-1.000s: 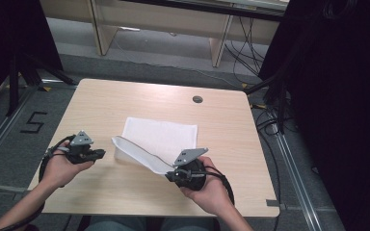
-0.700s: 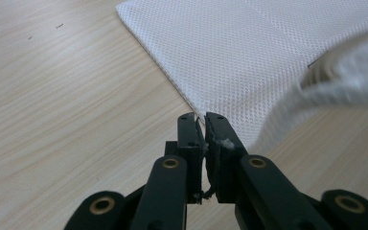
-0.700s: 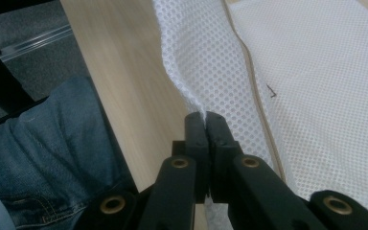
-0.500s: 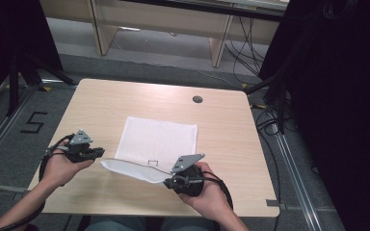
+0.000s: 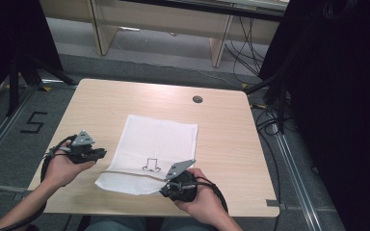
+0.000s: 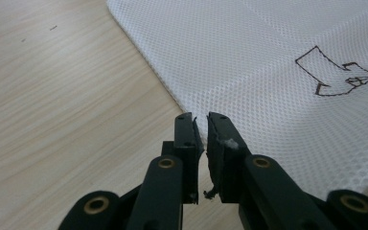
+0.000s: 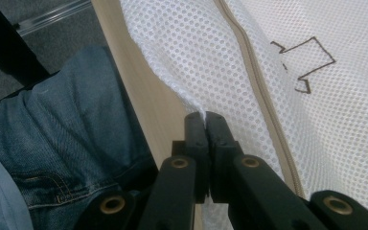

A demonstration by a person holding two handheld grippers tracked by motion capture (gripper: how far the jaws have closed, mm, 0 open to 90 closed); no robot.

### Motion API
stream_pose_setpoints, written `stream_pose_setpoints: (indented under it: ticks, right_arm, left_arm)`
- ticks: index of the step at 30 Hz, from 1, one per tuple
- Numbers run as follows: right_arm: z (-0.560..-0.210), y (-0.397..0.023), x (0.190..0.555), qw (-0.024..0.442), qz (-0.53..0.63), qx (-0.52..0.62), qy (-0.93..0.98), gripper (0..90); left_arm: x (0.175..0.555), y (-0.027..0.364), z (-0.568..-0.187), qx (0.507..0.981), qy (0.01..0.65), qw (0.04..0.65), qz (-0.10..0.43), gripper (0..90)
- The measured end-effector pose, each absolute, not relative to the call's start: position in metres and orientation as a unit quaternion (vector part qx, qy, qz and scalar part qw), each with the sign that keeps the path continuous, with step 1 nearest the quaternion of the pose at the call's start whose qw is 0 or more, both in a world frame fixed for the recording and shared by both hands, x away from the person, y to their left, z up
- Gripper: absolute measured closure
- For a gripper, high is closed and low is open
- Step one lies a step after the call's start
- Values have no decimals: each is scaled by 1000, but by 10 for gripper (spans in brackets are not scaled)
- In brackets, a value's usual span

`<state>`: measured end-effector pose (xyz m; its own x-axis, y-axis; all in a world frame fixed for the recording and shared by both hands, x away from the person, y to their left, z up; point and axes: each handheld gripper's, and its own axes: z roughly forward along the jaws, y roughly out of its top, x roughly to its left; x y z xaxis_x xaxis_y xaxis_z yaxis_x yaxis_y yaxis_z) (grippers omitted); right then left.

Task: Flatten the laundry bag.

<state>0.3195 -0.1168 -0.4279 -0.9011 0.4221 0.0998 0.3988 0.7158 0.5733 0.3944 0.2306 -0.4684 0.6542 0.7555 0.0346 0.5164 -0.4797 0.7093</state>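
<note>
Your right gripper stays clamped on the limp, light mesh bag; your left gripper, just opening, holds nothing—pinch its near corner.

A white mesh cloth with a drawn outline lies flat on the wooden table. The right gripper pinches its near edge, while the left gripper rests just beside its left edge.
</note>
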Motion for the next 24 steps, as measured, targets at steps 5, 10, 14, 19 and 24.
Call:
stream_pose_setpoints:
  ticks: [5,10,14,19,24]
  right_arm:
    - [-433,-114,320,15,300,219,928,900]
    - [-438,-113,321,11,294,217,931,900]
    - [-442,-114,323,13,288,219,932,899]
    - [-446,-116,325,10,279,230,932,899]
    - [-450,-117,329,15,272,231,934,897]
  left_arm:
    - [393,224,-471,834,384,358,171,809]
    - [393,221,-471,840,374,356,169,799]
    - [392,218,-473,840,371,359,168,789]
    - [392,216,-473,843,366,358,167,778]
    - [391,214,-474,841,368,360,165,771]
